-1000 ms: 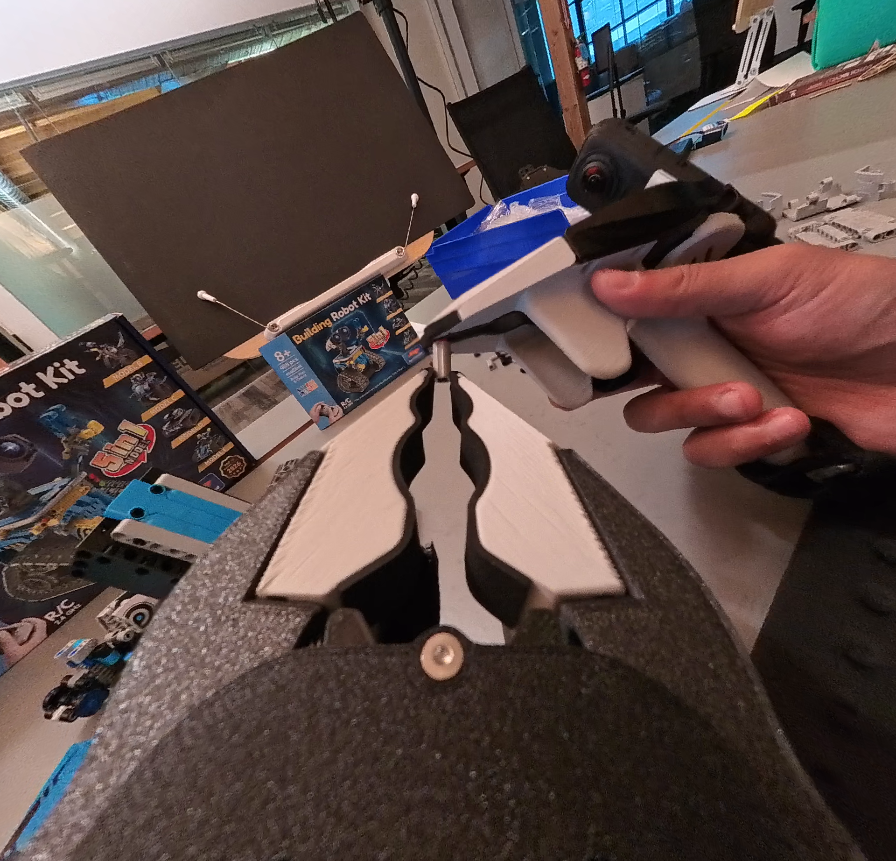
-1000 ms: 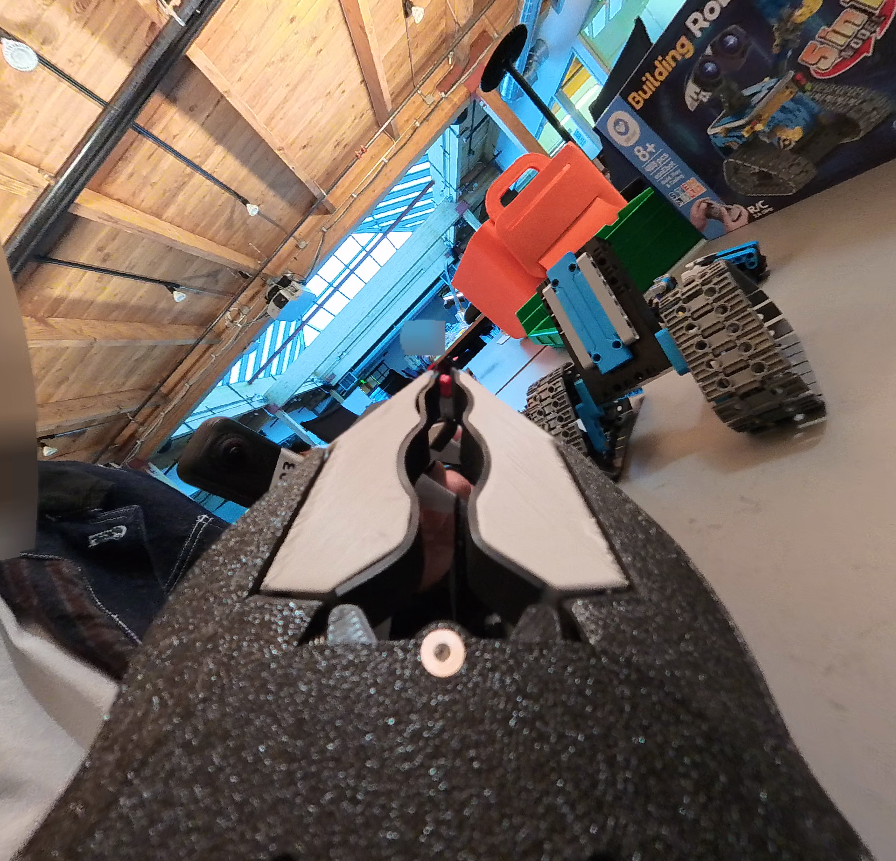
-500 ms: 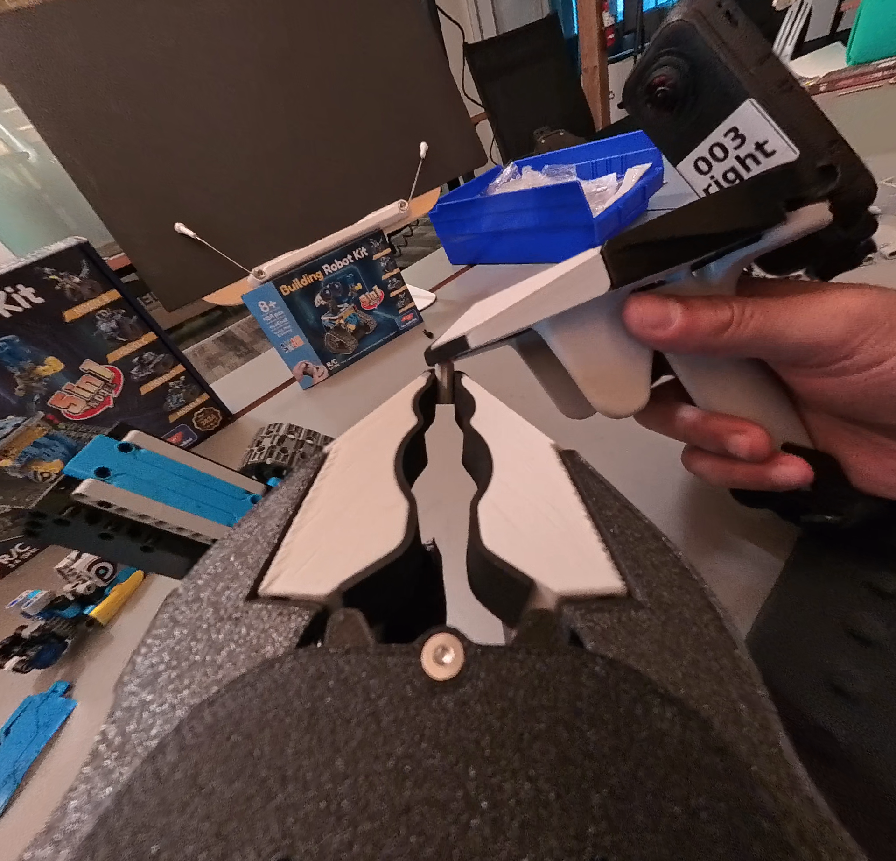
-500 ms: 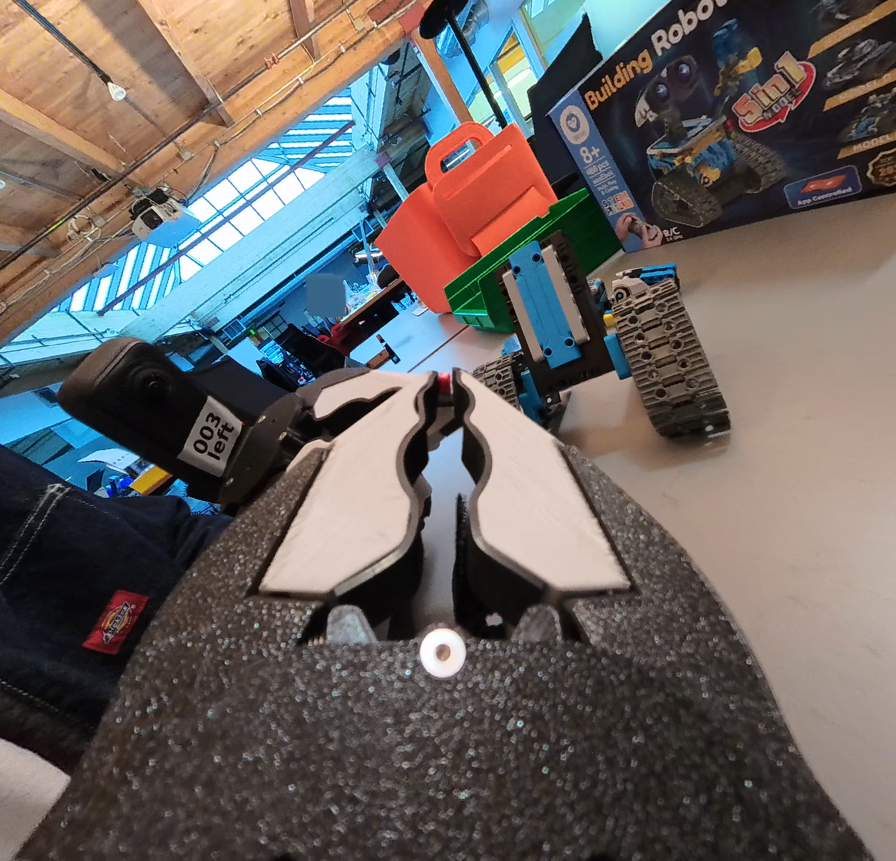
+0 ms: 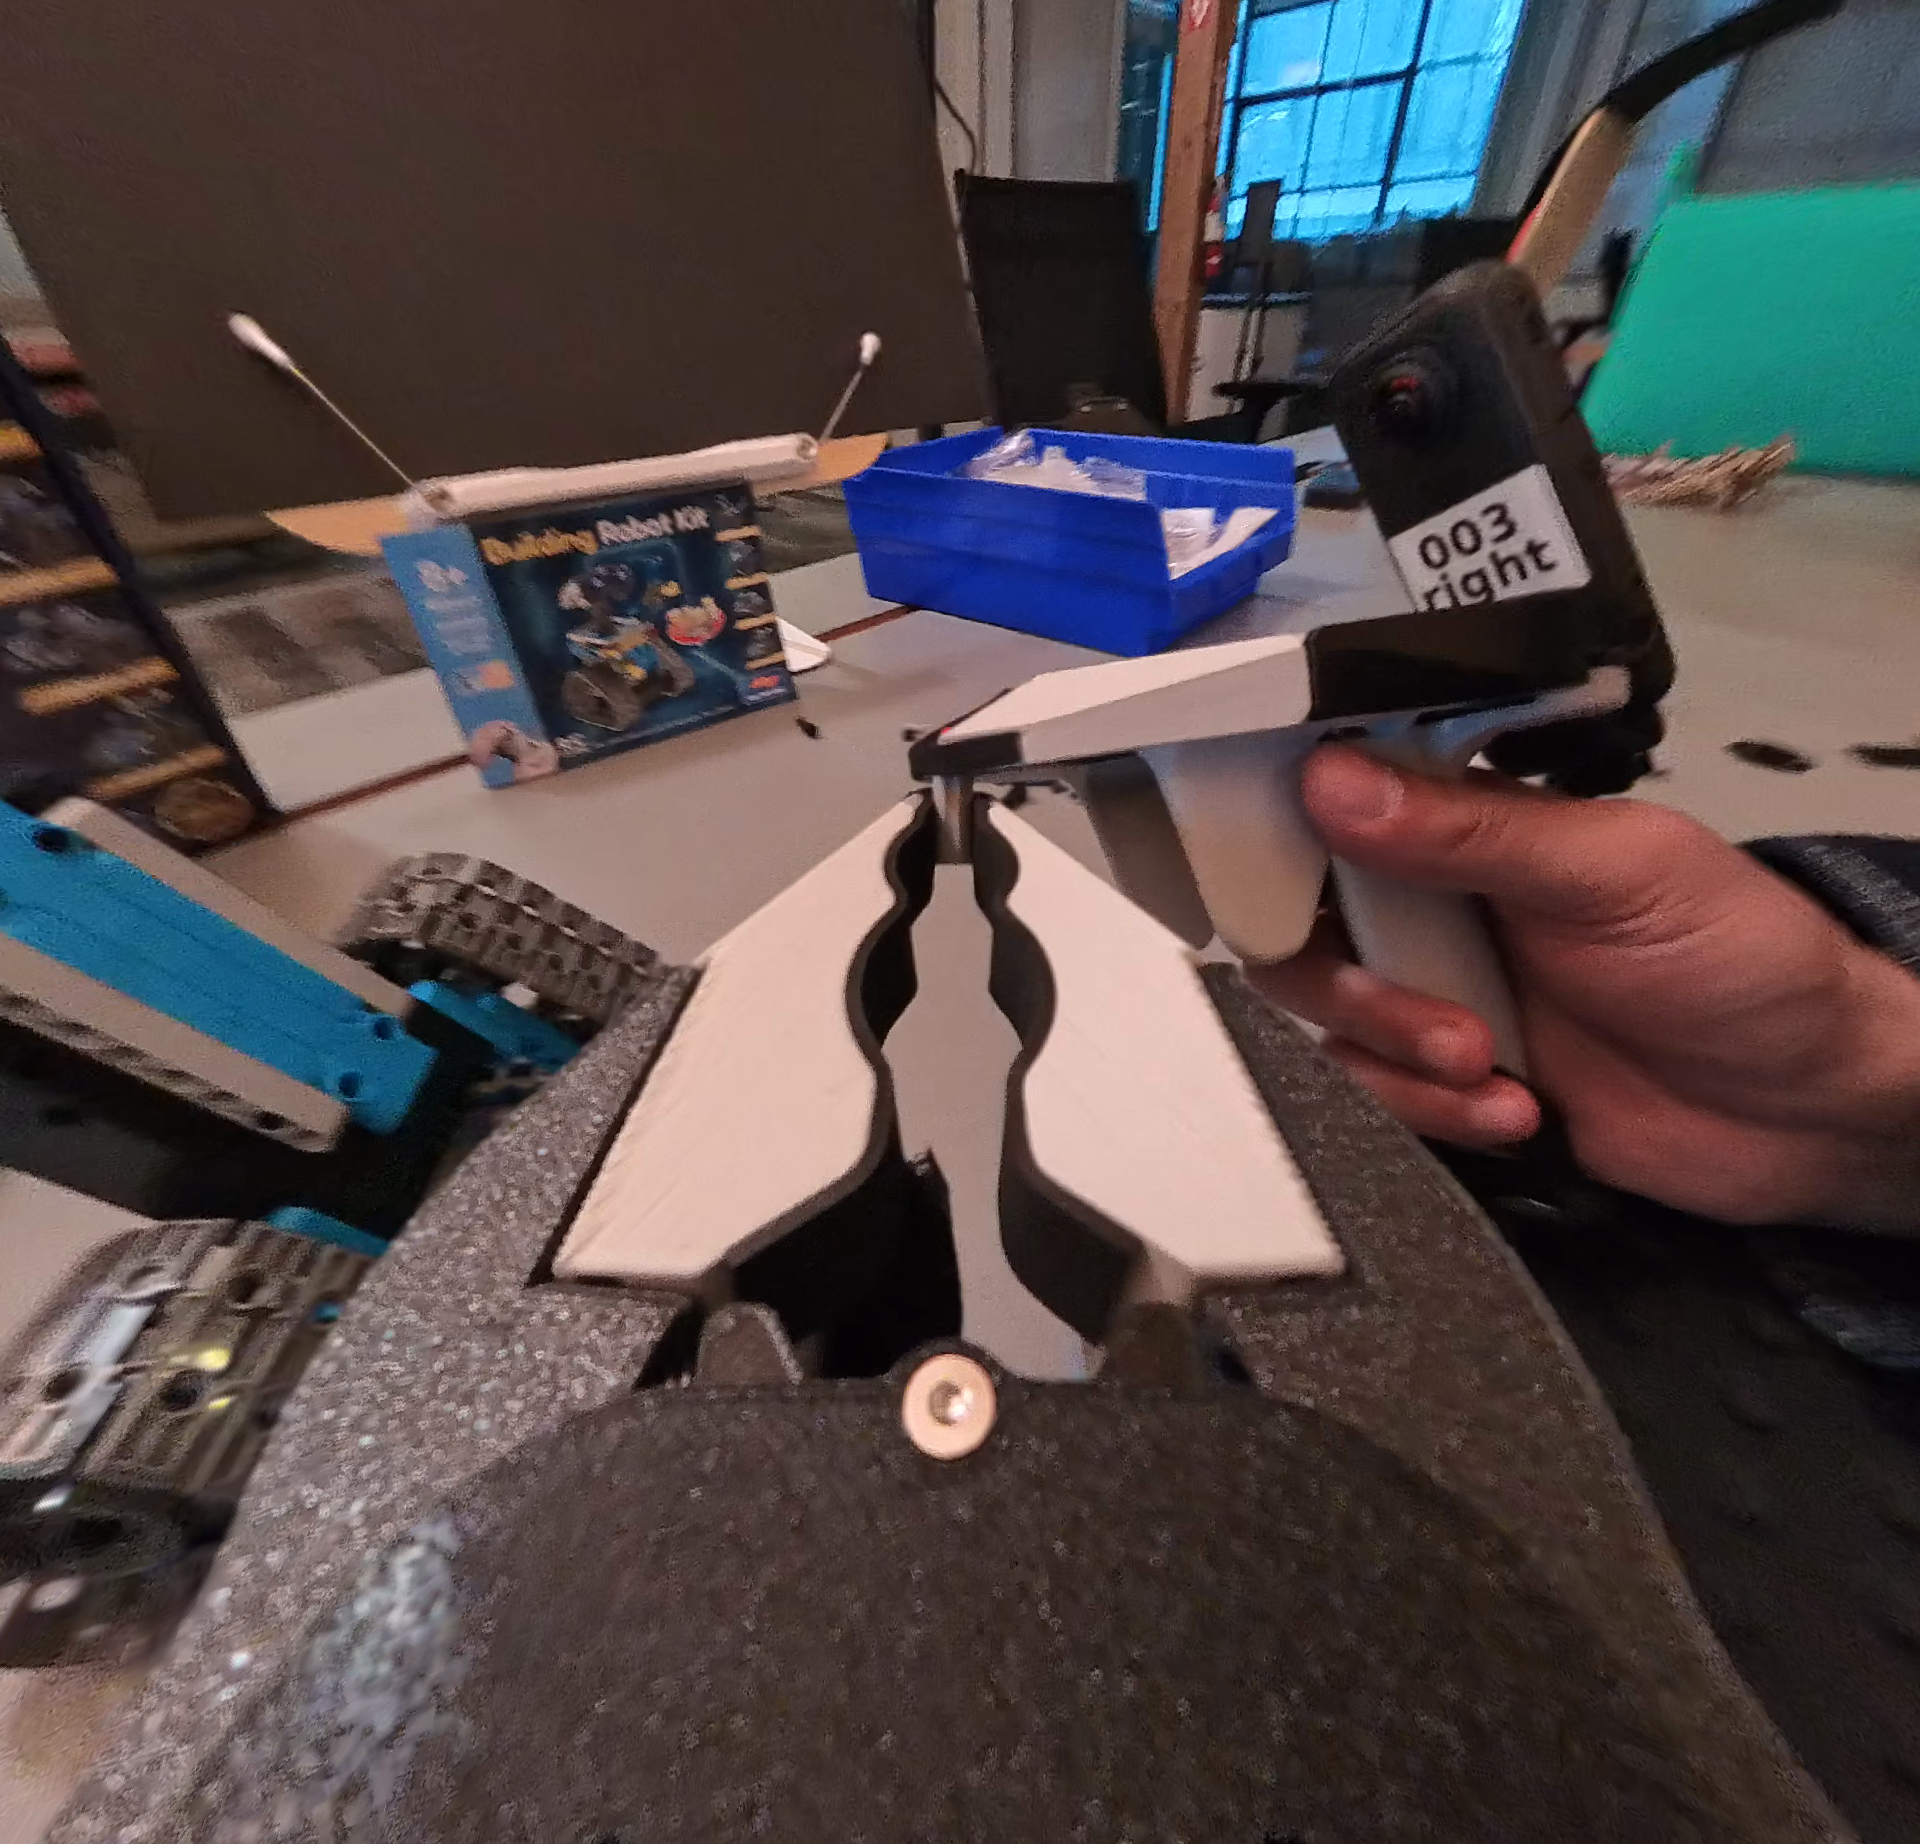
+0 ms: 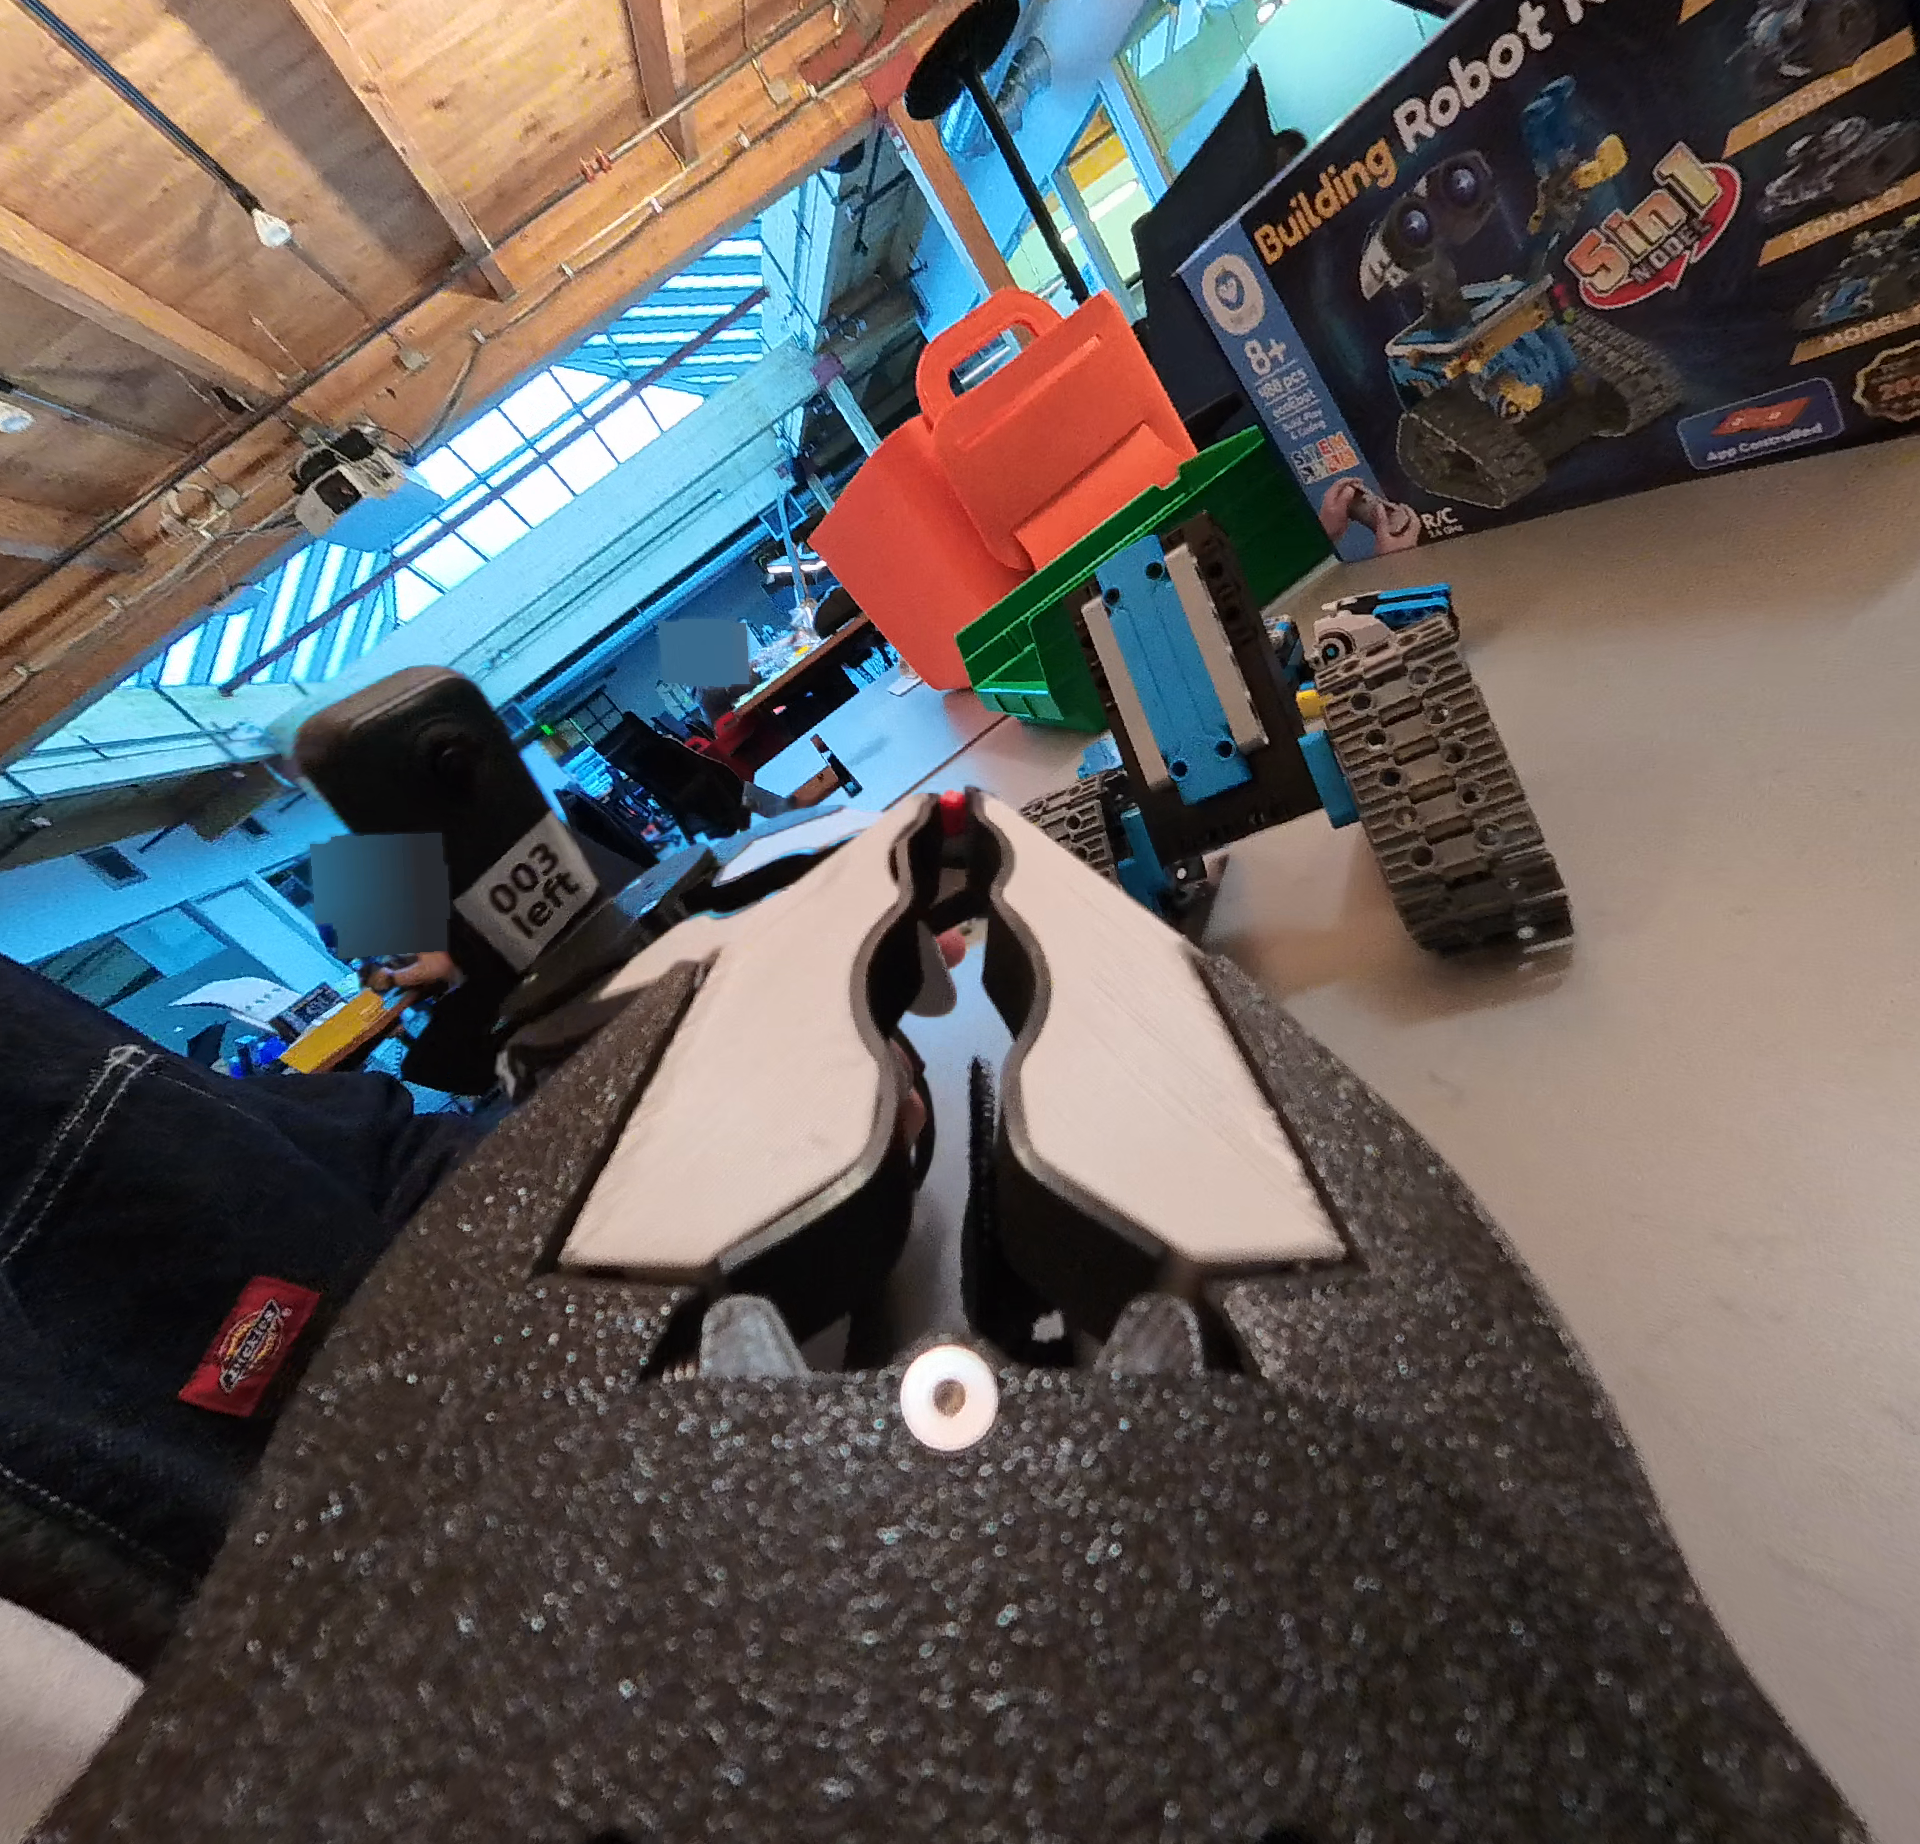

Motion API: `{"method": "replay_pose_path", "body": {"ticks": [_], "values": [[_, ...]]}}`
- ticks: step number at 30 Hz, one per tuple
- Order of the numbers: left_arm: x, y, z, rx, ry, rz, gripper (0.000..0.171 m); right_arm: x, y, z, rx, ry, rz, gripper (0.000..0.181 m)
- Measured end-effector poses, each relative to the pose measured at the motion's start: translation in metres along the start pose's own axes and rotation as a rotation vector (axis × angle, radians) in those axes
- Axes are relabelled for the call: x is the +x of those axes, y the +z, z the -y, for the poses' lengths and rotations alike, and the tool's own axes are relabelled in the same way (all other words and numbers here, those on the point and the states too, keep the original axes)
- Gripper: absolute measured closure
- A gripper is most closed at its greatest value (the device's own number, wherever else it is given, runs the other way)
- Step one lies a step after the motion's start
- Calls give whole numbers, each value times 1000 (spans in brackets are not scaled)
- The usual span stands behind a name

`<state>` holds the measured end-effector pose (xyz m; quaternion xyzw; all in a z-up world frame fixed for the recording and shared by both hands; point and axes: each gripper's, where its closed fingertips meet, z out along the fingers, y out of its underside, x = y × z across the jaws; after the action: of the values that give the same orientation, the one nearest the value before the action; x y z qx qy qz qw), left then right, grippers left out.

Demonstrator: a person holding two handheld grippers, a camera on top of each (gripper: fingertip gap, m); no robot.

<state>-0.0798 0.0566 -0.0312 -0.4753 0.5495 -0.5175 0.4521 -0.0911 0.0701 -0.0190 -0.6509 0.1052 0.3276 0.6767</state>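
- Grey counter [image 5: 675, 818] stretches beneath everything, with one black board [image 5: 468, 184] standing upright at its far edge.
- Two printed toy-kit boxes stand on the counter: one large box [image 6: 1558, 236] and one smaller box [image 5: 613, 631] farther back, just in front of the board.
- Three plastic containers, one of each colour: an orange container [image 6: 997, 506] resting against a green bin [image 6: 1195, 537], and a blue bin [image 5: 1070, 568] with clear bags inside, well apart from the other two.
- One toy tracked vehicle [image 6: 1351, 755], built of blue, black and grey bricks, sits on the counter. I count two grey treads.
- My right hand [image 5: 1662, 1015] wraps the handle of my right tongs [image 6: 948, 820], whose tips are pinched narrow around a small red piece [image 6: 948, 805].
- My left tongs [image 5: 951, 823] are likewise pinched narrow, holding a short grey pin [image 5: 951, 830] upright.
- Both tongs are raised above the counter, near the vehicle. From the left wrist view, the right tongs' tips sit directly on top of the grey pin, touching it. The red piece is hidden in that view.
- One pin and one red piece; I see no others.
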Motion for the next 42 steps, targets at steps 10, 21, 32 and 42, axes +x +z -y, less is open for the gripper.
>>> {"method": "replay_pose_path", "body": {"ticks": [10,21,32,42], "values": [[-6,4,-3,-25,-1,25,166,14,1,3,89,318,113,181],[-25,-2,-4,6,-178,79,167,23,21,1,87,403,104,181],[-40,-14,-3,51,-238,96,166,62,-50,74,65,103,-104,181],[48,-24,-44,-158,348,-401,166,-10,-61,-42,-653,-693,189,153]]}}
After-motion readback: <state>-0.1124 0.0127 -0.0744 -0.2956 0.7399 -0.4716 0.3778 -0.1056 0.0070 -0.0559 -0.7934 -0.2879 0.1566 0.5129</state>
